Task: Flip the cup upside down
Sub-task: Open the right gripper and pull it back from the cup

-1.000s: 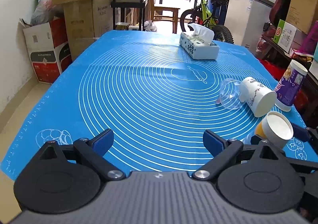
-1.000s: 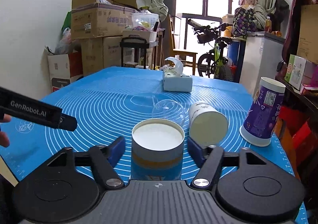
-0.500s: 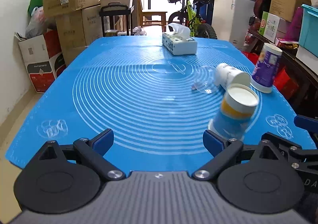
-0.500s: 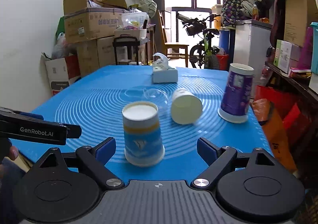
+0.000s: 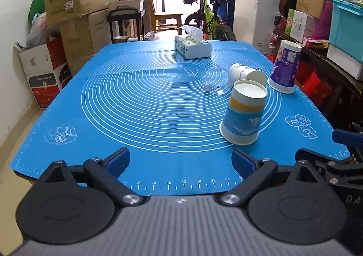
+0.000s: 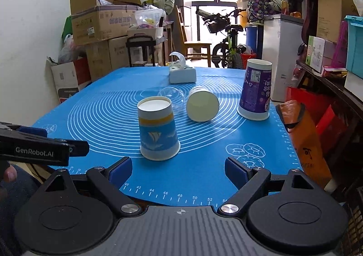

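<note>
Right wrist view: the blue-and-yellow paper cup [image 6: 158, 129] stands mouth-down on the blue silicone mat [image 6: 102, 119] with its flat white base up, at 11 o'clock from the right gripper [image 6: 178, 171], whose jaws are spread wide and empty. Behind it, at 1 o'clock, lie a clear dome-shaped plastic cup [image 6: 171, 96] and a white paper cup [image 6: 202, 106] on their sides, beside an inverted purple cup [image 6: 256, 89]. Left wrist view: the left gripper [image 5: 180, 161] hangs at the surface's near edge, jaws likewise released, the cup [image 5: 244, 112] at 1 o'clock.
</note>
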A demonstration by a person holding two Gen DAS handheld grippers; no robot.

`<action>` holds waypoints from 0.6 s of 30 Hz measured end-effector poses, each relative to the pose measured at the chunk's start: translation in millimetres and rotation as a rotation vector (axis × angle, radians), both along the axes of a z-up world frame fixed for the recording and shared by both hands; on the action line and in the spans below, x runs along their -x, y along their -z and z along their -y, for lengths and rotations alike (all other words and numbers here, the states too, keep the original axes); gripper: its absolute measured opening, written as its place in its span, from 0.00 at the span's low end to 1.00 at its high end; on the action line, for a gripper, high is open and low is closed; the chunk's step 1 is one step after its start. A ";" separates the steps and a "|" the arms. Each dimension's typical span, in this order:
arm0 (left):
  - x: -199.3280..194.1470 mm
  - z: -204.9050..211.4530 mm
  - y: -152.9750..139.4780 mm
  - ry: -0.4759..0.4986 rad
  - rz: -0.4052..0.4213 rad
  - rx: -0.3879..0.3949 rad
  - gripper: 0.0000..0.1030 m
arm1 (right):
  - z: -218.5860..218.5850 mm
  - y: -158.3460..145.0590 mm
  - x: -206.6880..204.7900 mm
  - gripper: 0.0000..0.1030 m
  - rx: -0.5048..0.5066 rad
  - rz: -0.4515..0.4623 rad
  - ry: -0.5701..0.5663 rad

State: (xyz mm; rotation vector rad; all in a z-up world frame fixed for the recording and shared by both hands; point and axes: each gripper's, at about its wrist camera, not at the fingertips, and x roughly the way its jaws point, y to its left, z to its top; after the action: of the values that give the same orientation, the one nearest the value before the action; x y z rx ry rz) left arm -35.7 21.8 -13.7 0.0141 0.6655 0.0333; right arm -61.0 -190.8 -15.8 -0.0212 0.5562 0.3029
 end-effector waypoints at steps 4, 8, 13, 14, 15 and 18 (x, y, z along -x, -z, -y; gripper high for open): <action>2.3 2.4 1.3 0.006 -0.008 -0.009 0.93 | -0.3 -1.6 1.9 0.87 0.002 0.003 -0.006; 3.9 4.6 1.1 0.012 -0.007 -0.019 0.93 | -0.1 -1.2 3.9 0.87 0.000 -0.001 -0.010; 4.0 5.2 3.2 0.018 -0.015 -0.024 0.93 | -0.7 0.0 5.5 0.87 0.000 -0.009 -0.016; 3.8 5.5 3.6 0.018 -0.016 -0.023 0.93 | -0.9 0.2 5.6 0.87 0.001 -0.009 -0.016; 4.3 5.5 4.0 0.019 -0.016 -0.023 0.93 | -0.9 0.2 5.7 0.87 0.003 -0.010 -0.017; 4.7 5.9 4.0 0.022 -0.016 -0.026 0.93 | -1.0 0.4 5.8 0.87 0.002 -0.009 -0.016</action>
State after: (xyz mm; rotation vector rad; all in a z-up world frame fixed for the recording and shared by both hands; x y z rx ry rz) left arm -40.4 16.0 -17.7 0.0465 0.6808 0.0206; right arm -66.8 -189.8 -16.2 -0.0261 0.5658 0.3186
